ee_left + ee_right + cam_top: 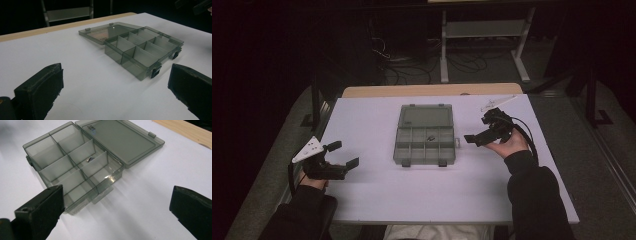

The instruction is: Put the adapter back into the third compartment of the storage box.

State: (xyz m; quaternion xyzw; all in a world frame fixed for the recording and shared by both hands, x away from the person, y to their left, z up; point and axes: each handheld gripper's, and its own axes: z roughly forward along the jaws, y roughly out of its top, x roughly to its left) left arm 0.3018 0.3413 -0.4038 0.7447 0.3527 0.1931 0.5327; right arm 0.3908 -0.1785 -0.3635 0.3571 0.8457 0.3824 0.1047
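Note:
A smoky clear compartment box lies in the middle of the white table, its lid folded flat toward the far side. A small dark piece sits in one middle compartment, seen again as the dark piece in the right gripper view. My left gripper hovers open at the table's left, well apart from the box. My right gripper is held open just right of the box, nothing between its jaws. Both gripper views show wide-spread jaws: the left gripper and the right gripper.
A wooden table edge runs behind the white board. A thin clear strip lies at the far right corner. Beyond the table stand a metal frame and floor cables. Bare white surface lies in front of the box.

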